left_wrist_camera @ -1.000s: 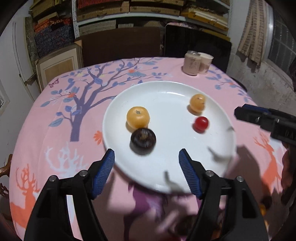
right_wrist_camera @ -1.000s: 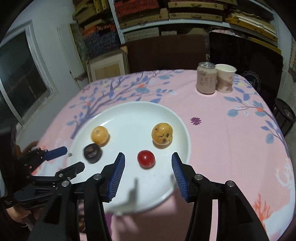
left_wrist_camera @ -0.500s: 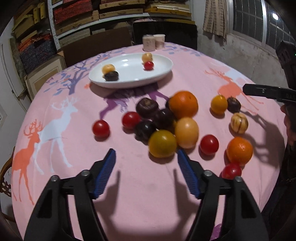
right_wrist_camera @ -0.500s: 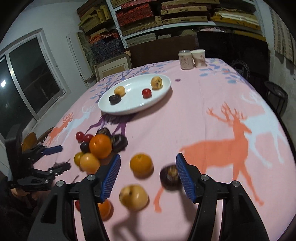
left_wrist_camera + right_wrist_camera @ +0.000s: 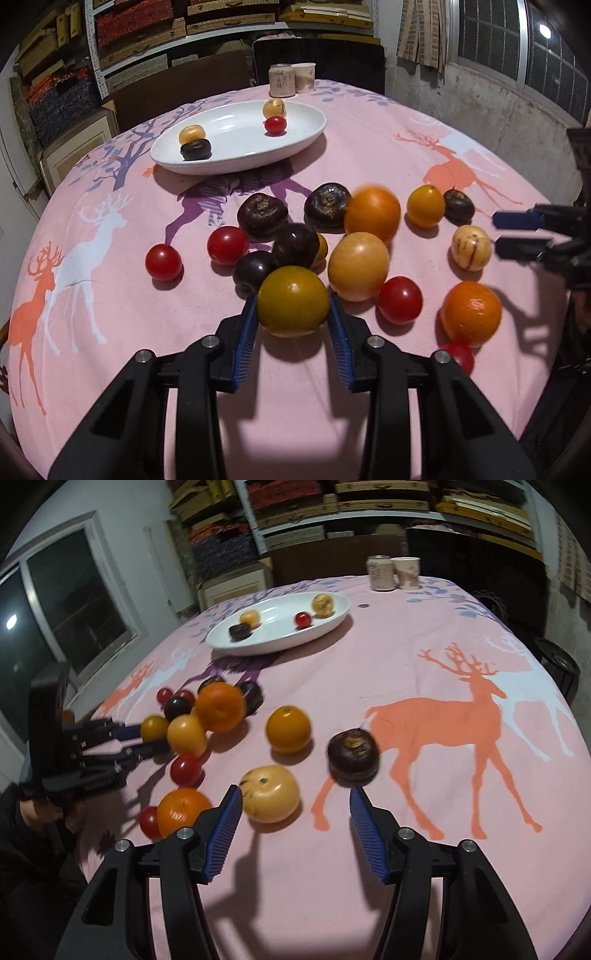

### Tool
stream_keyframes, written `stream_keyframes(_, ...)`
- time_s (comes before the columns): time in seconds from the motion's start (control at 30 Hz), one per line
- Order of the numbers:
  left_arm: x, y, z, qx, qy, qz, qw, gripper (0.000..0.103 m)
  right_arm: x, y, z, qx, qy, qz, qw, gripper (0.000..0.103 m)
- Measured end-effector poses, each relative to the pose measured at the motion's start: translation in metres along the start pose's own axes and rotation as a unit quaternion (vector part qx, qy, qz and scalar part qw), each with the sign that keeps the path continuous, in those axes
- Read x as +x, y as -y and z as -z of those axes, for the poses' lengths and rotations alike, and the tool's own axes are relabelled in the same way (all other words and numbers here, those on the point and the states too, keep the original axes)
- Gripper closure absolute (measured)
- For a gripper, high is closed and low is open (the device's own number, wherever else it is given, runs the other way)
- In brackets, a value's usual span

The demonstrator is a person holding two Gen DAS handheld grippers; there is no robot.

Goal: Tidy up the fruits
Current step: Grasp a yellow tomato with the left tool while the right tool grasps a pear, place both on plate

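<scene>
Loose fruits lie heaped on the pink deer-print tablecloth. My left gripper (image 5: 293, 321) is closing, and its blue pads touch both sides of a yellow-green round fruit (image 5: 293, 301) at the near edge of the heap. It shows again as the left gripper (image 5: 149, 738) in the right wrist view. My right gripper (image 5: 295, 792) is closing too, with nothing pressed between its jaws. A pale yellow fruit (image 5: 271, 794) lies just ahead of its left finger and a dark fruit (image 5: 352, 757) ahead of its right. Farther back, the white plate (image 5: 236, 166) holds several fruits.
A can (image 5: 282, 79) and a paper cup (image 5: 304, 77) stand at the table's far edge, with a dark chair and packed shelves behind them. A person's hand (image 5: 37, 808) grips the left tool. A black stool (image 5: 557, 664) stands beyond the table's right edge.
Both grippers pulled back from over the plate to the loose fruit at the near side. The left jaws narrowed around the yellow-green fruit. The right gripper sank toward the pale yellow fruit.
</scene>
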State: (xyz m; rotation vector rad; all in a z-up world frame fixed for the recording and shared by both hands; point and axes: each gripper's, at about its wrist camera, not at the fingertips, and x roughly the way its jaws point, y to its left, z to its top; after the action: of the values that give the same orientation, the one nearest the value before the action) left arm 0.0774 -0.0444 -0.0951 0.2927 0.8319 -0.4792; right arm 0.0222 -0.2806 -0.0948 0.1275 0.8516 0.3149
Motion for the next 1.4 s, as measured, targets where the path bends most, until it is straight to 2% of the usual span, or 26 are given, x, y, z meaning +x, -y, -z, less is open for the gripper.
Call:
stream_keyframes(0.13, -0.017, -0.009, 0.004, -0.015, 0.010, 0.006, 0.9998, 0.067, 0.007, -0.017, -0.003, -0.033, 0.000, -0.001, 0.999, 0.046)
stream_keyframes(0.3, -0.024, -0.016, 0.011, -0.029, 0.011, 0.010, 0.9995, 0.067, 0.020, -0.021, -0.008, -0.040, -0.006, 0.032, 0.999, 0.046)
stream_keyframes(0.47, -0.025, -0.017, 0.016, -0.036, 0.011, 0.013, 0.9992, 0.067, 0.026, -0.018, -0.007, -0.035, -0.010, 0.038, 0.999, 0.046)
stream_keyframes(0.5, -0.025, -0.018, 0.017, -0.038, 0.011, 0.014, 0.9991, 0.067, 0.027, -0.016, -0.007, -0.033, -0.010, 0.043, 0.998, 0.050)
stream_keyframes(0.53, -0.025, -0.018, 0.017, -0.040, 0.011, 0.015, 0.9990, 0.067, 0.028, -0.015, -0.008, -0.032, -0.009, 0.052, 0.998, 0.061)
stream_keyframes(0.63, -0.025, -0.020, 0.019, -0.045, 0.011, 0.015, 0.9988, 0.067, 0.026, -0.007, -0.008, -0.009, -0.009, 0.032, 0.999, 0.064)
stream_keyframes(0.97, -0.033, -0.026, 0.016, -0.061, 0.021, 0.025, 0.9976, 0.067, 0.009, -0.011, -0.015, -0.004, 0.013, 0.006, 1.000, 0.064)
stream_keyframes(1.1, -0.034, -0.030, 0.003, -0.062, 0.025, 0.030, 0.9973, 0.067, -0.001, -0.009, -0.036, -0.007, 0.029, -0.005, 1.000, 0.064)
stream_keyframes(1.2, -0.031, -0.037, -0.021, -0.062, 0.033, 0.035, 0.9969, 0.067, -0.003, -0.008, -0.068, -0.019, 0.041, -0.001, 0.999, 0.064)
stream_keyframes(1.4, 0.009, -0.058, -0.095, -0.073, 0.040, 0.038, 0.9958, 0.067, 0.028, 0.005, -0.153, -0.015, 0.050, -0.002, 0.999, 0.063)
